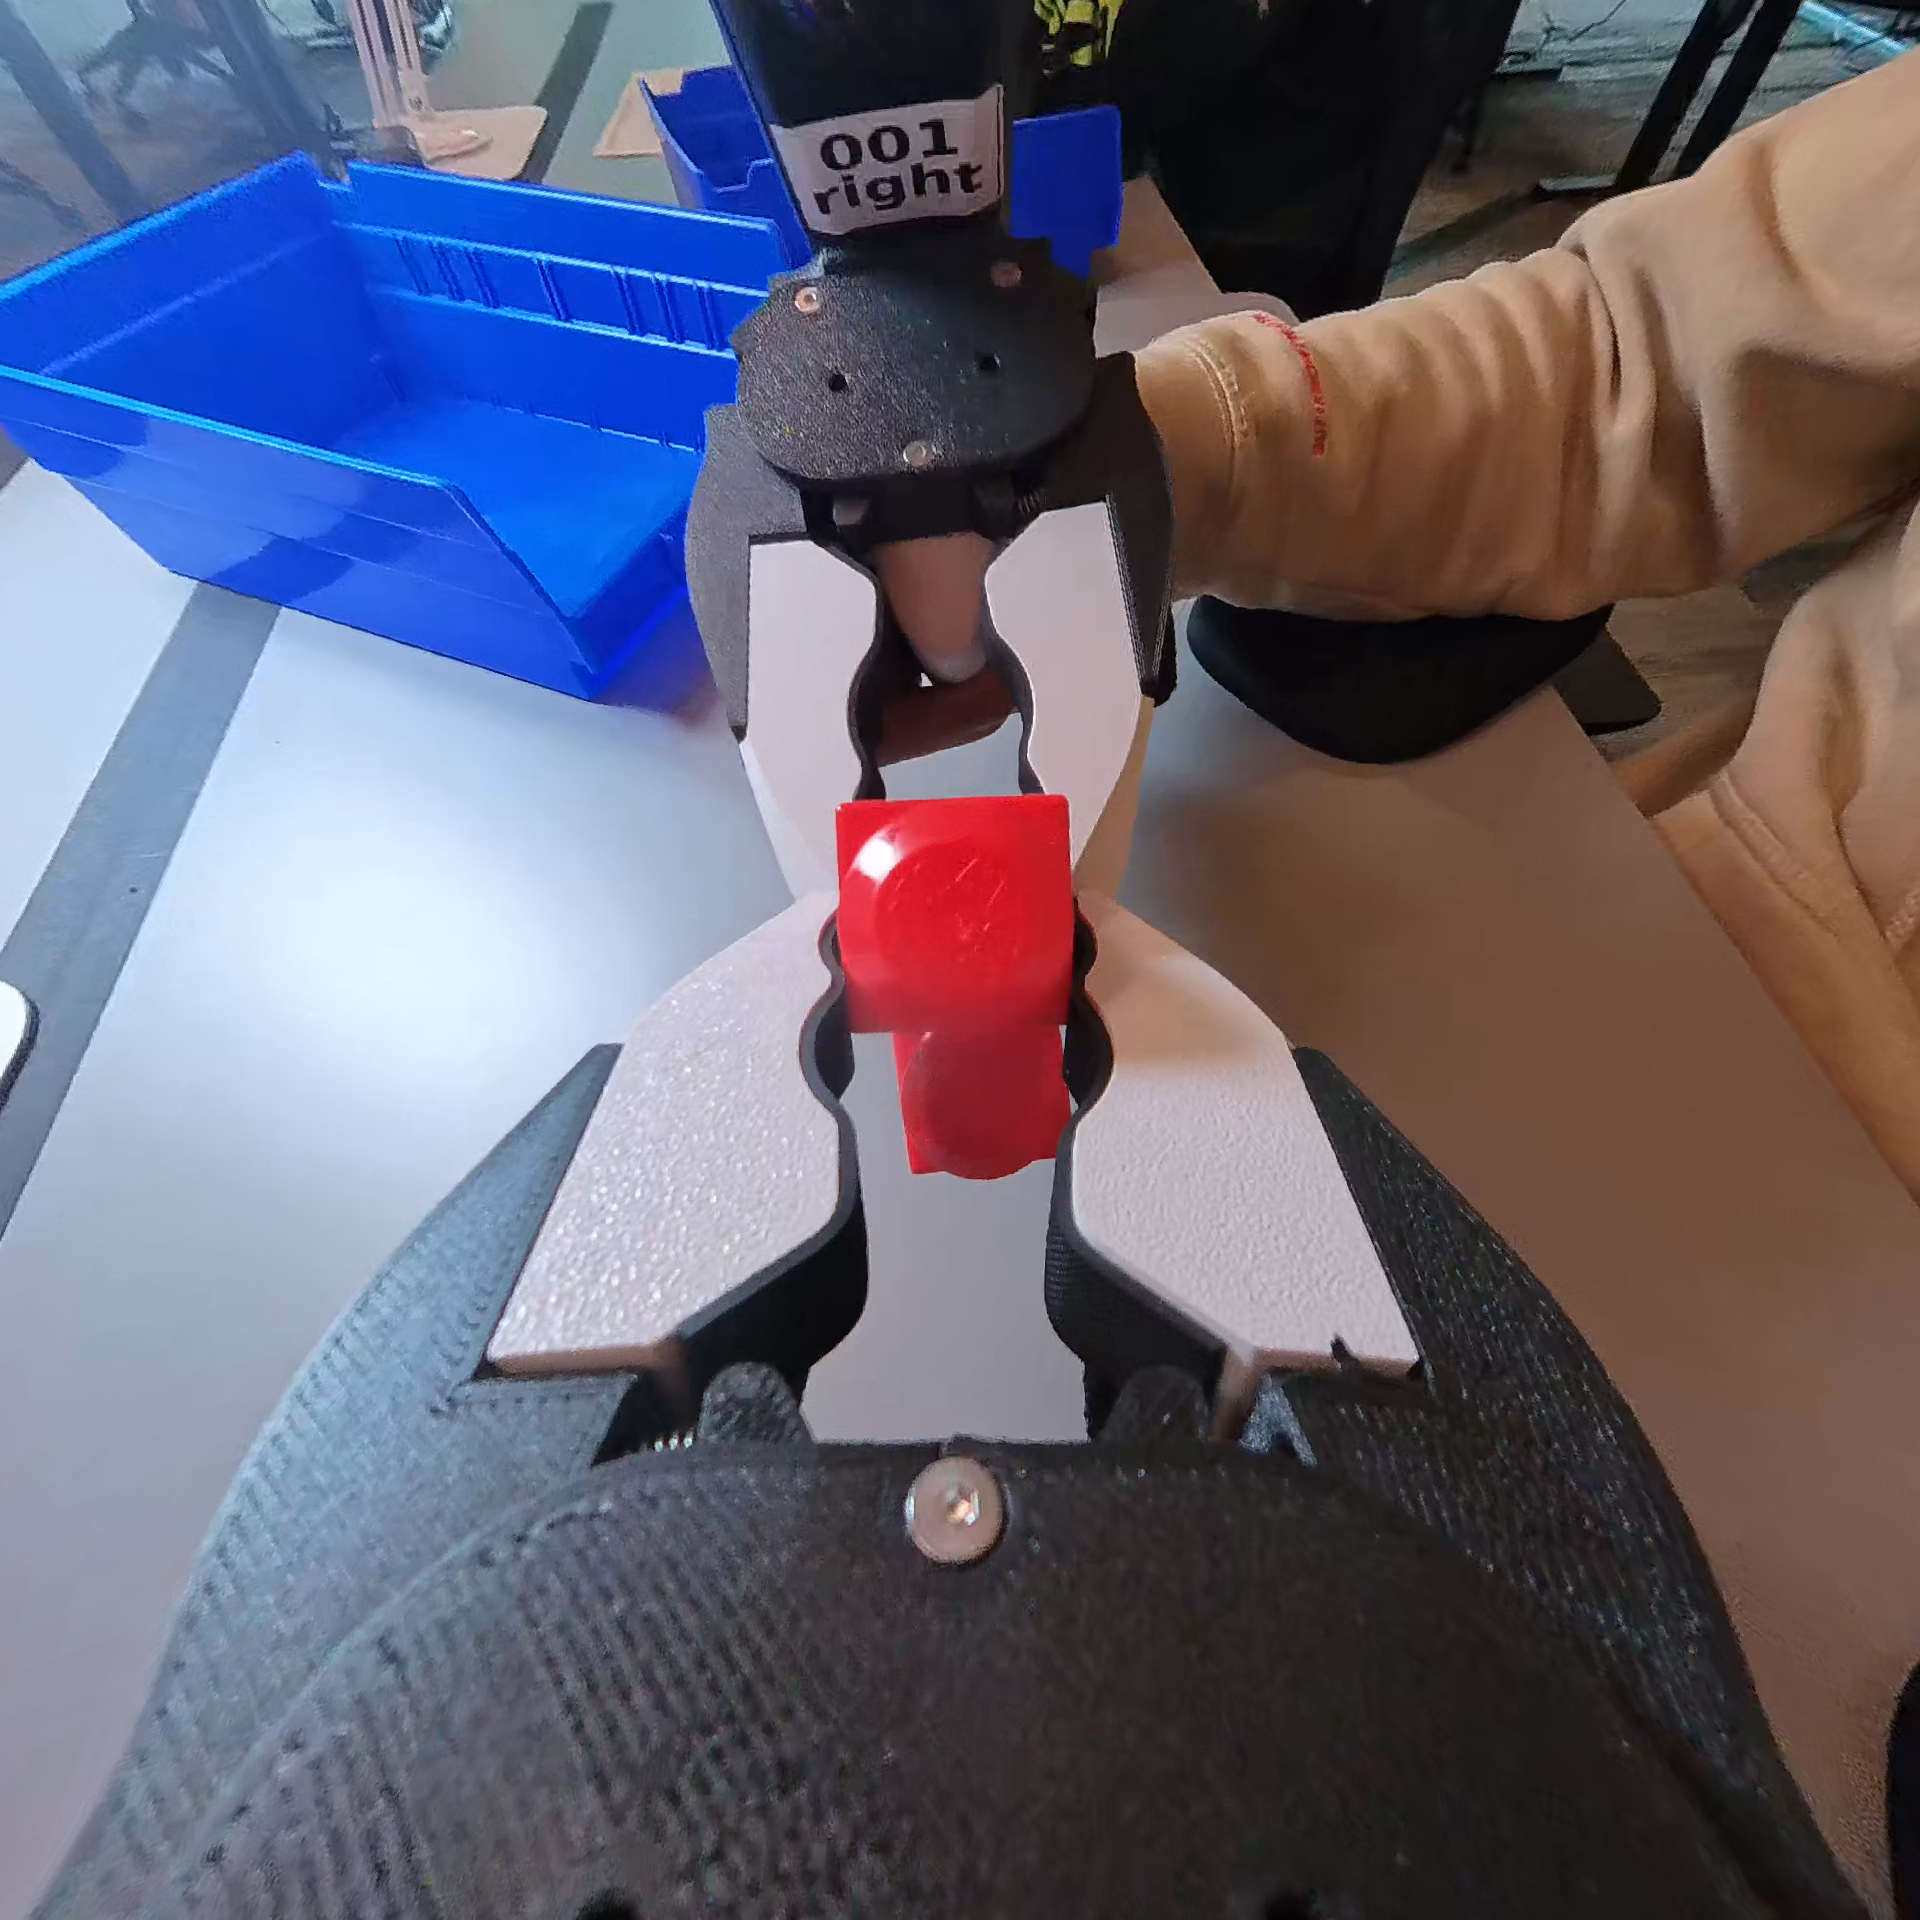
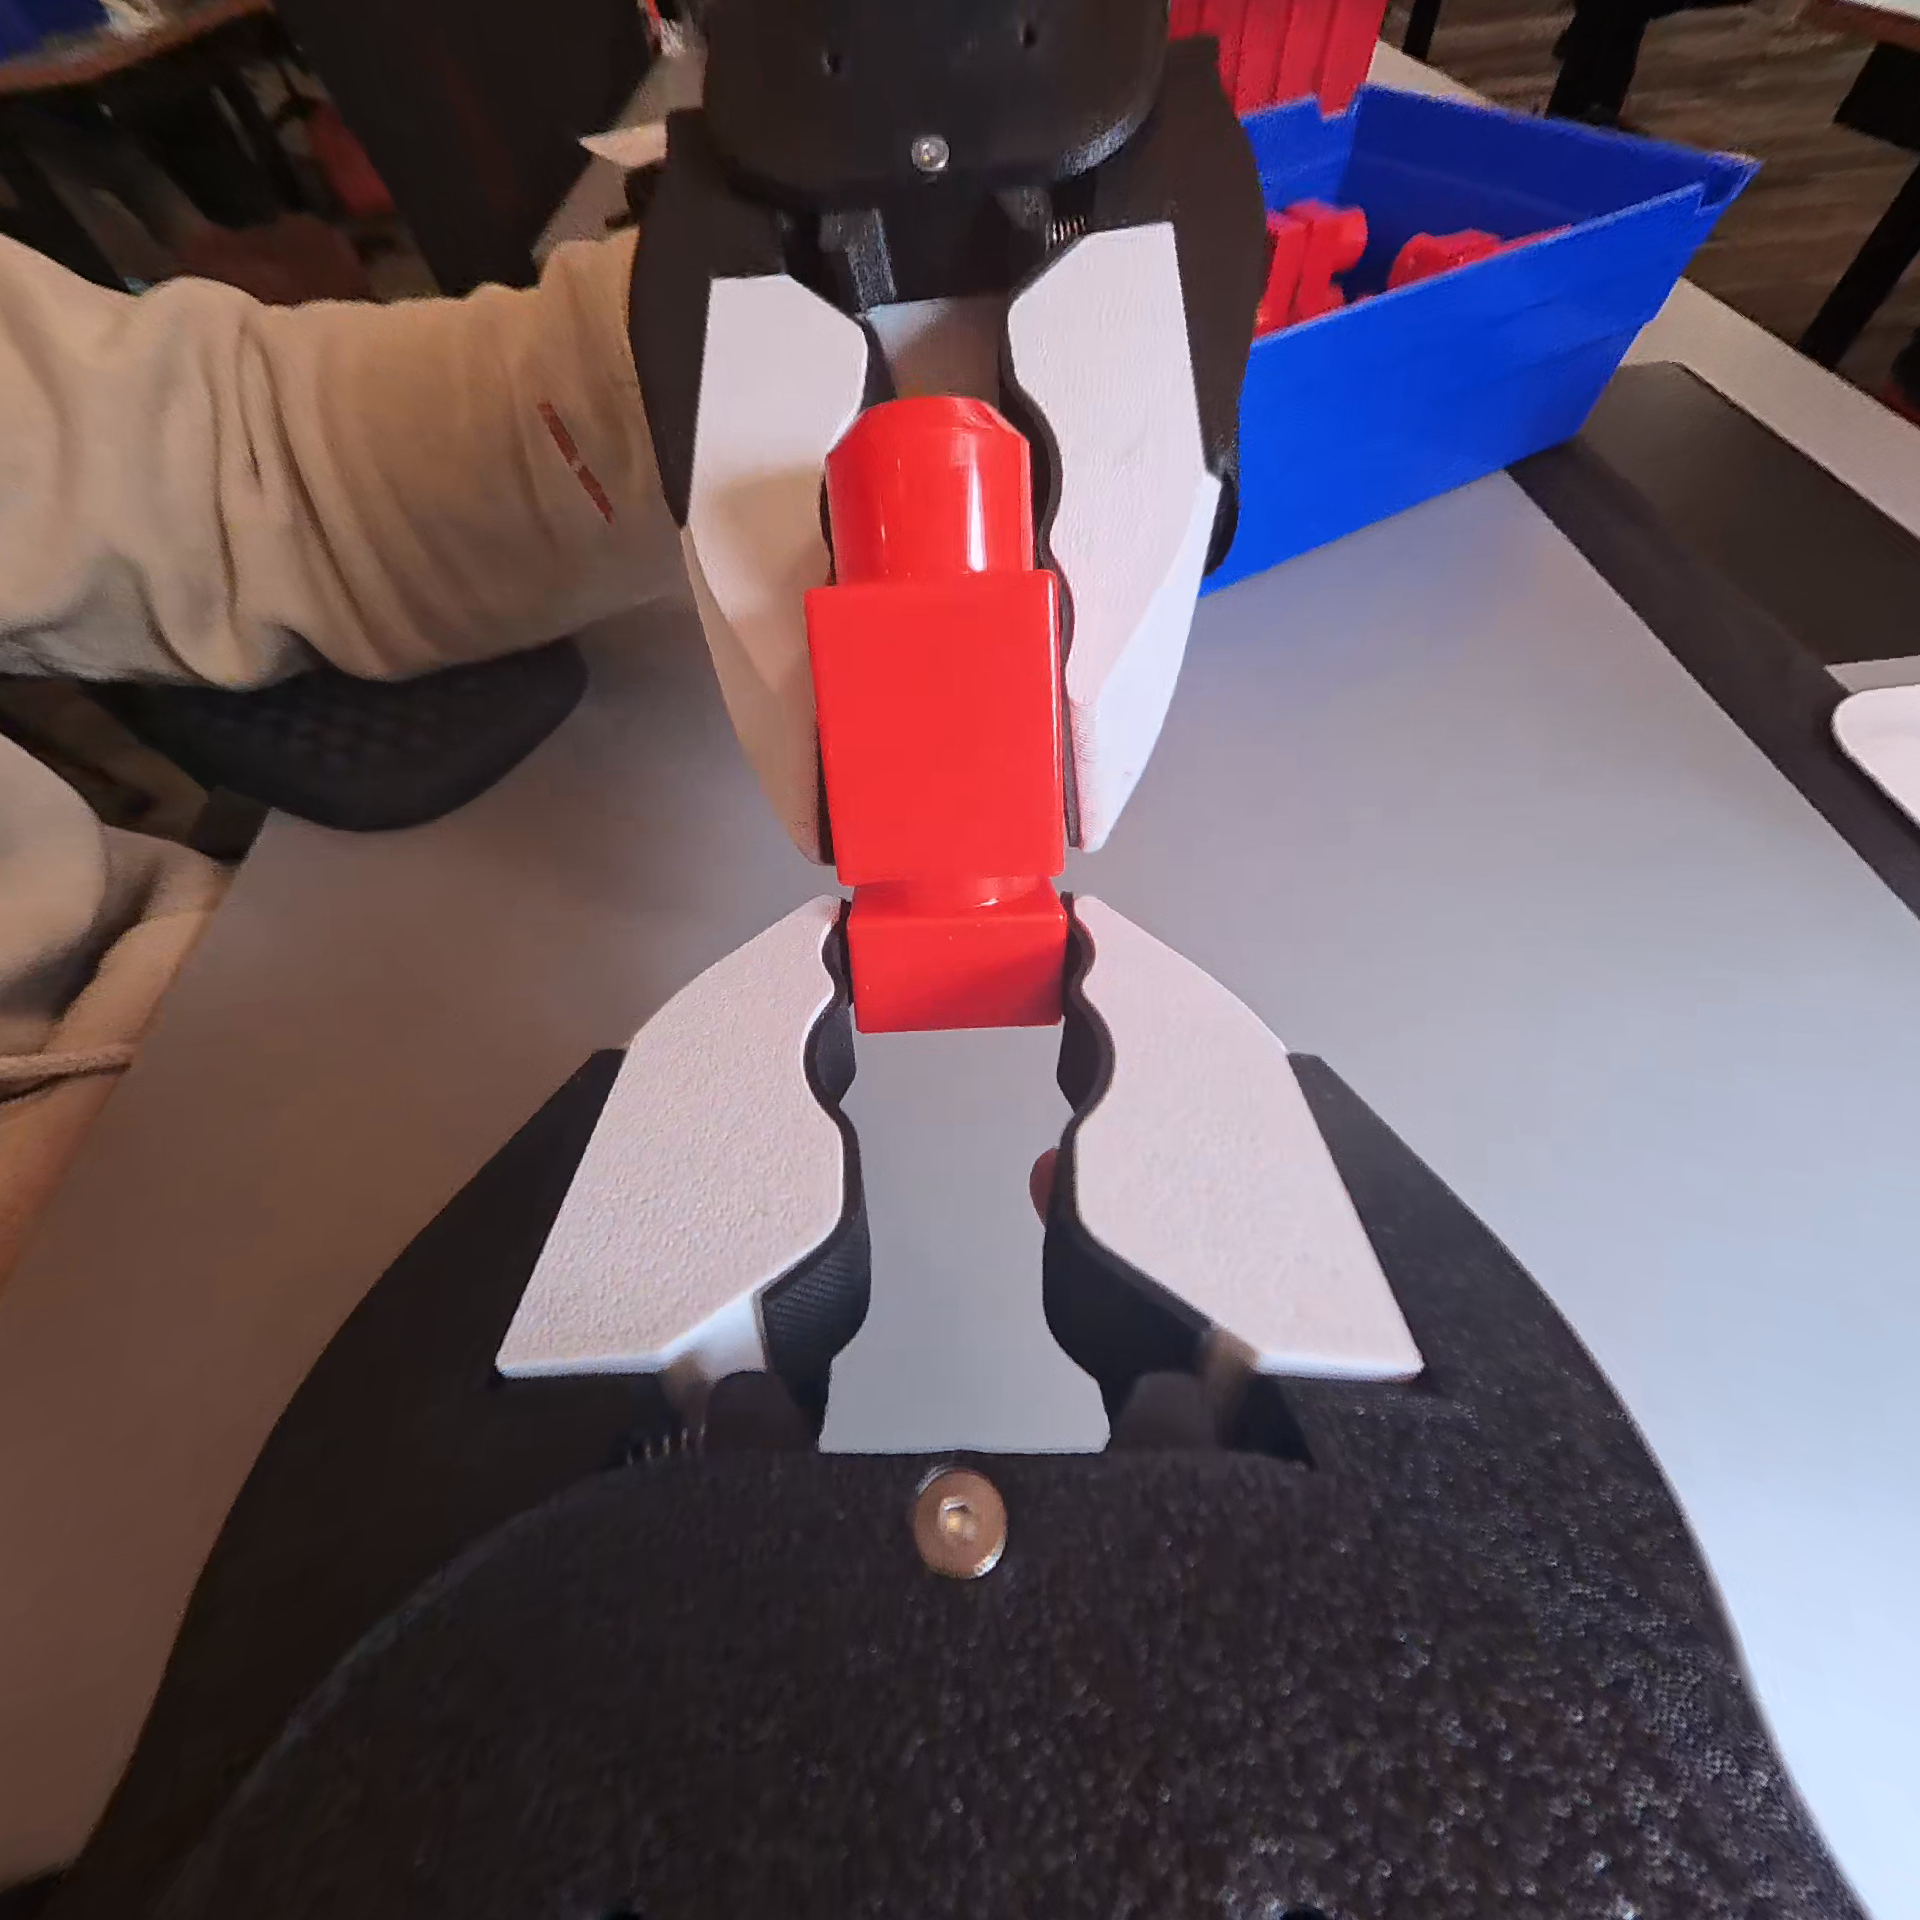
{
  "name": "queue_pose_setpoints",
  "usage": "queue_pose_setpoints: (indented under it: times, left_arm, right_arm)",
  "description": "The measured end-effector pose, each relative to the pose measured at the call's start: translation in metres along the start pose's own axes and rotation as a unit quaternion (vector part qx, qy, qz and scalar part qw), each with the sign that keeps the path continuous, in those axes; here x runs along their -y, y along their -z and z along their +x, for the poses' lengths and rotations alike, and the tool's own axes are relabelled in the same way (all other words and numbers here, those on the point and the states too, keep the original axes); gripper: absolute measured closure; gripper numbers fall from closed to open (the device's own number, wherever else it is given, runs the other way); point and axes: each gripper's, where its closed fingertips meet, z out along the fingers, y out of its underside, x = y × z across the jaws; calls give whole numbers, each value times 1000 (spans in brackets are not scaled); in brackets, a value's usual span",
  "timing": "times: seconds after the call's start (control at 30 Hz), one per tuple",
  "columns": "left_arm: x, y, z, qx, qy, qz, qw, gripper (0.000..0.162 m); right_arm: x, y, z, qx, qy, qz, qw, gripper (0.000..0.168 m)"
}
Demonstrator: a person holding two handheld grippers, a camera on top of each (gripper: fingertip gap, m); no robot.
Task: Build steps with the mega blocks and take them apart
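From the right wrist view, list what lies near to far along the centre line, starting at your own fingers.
Right gripper → small red block it clamps → taller red block with its stud toward the far side → left gripper closed around that taller block → blue bin holding red blocks, off to the right.

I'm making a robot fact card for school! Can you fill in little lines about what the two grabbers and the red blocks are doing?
left gripper: shut on upper red block
right gripper: shut on lower red block
blocks: two red mega blocks, joined stud to base, held above the table
near bin: blue, looks empty
far bin: blue, holds more red blocks
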Motion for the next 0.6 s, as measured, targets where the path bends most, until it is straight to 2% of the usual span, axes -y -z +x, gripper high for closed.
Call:
queue_pose_setpoints:
  times: [0.3,0.4,0.47,0.57,0.6]
  left_arm:
    - [-19,-6,-4,19,-14,-62,998,123]
    - [-12,-1,-5,29,-18,-51,998,109]
    - [-5,5,-6,38,-21,-38,998,108]
    - [8,10,-4,42,-27,-12,999,116]
    - [7,8,-7,53,-27,-17,998,127]
  right_arm:
    - [-12,-3,5,-18,8,-39,999,132]
    - [-9,-2,4,-11,0,-21,1000,132]
    - [-9,0,7,-15,-2,-19,1000,132]
    - [-12,-1,9,-22,4,-27,999,132]
    - [-14,-2,8,-25,9,-35,999,132]
